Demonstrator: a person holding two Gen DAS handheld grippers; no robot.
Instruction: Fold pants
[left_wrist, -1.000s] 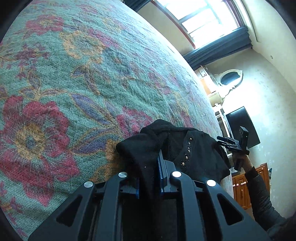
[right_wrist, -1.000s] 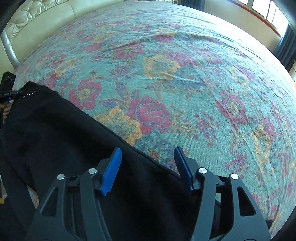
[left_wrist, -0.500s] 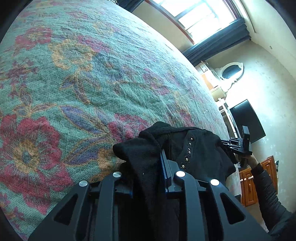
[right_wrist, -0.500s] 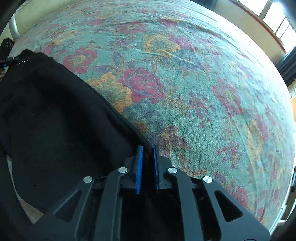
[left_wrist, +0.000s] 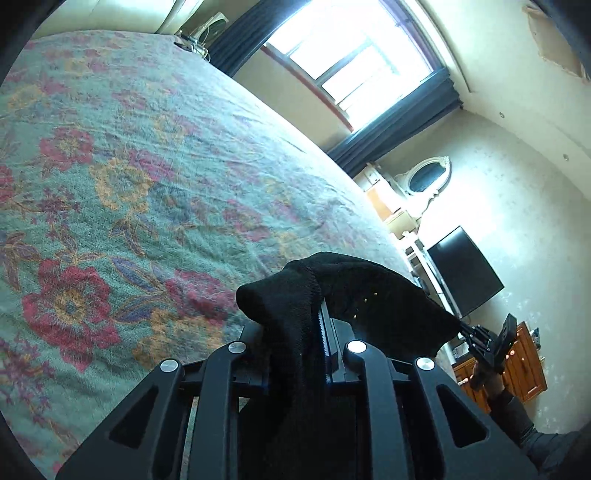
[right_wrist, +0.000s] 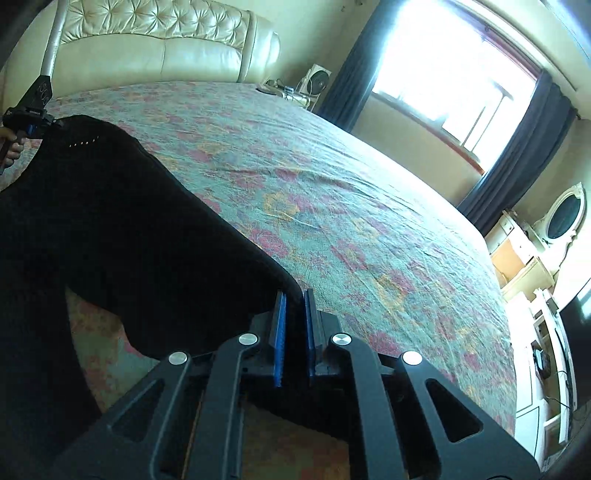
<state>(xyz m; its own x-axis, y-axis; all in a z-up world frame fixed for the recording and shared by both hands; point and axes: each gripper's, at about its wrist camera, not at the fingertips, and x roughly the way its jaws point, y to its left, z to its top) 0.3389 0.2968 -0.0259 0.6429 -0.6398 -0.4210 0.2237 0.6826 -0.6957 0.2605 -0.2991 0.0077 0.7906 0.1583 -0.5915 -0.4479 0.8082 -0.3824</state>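
Left hand-held gripper (left_wrist: 320, 325): jaws closing, pinching black pants (left_wrist: 295, 295)
Bed (left_wrist: 147, 184): floral cover, ahead and left
Right hand-held gripper (left_wrist: 466, 329): far right, at the pants' other end

- Black pants (right_wrist: 122, 236): lower legs cut off by the frame's left and bottom edges.
- Left gripper (left_wrist: 320, 325): left pad buried under bunched fabric.
- Person's sleeve (left_wrist: 517, 417): arm cut off by the frame's corner.
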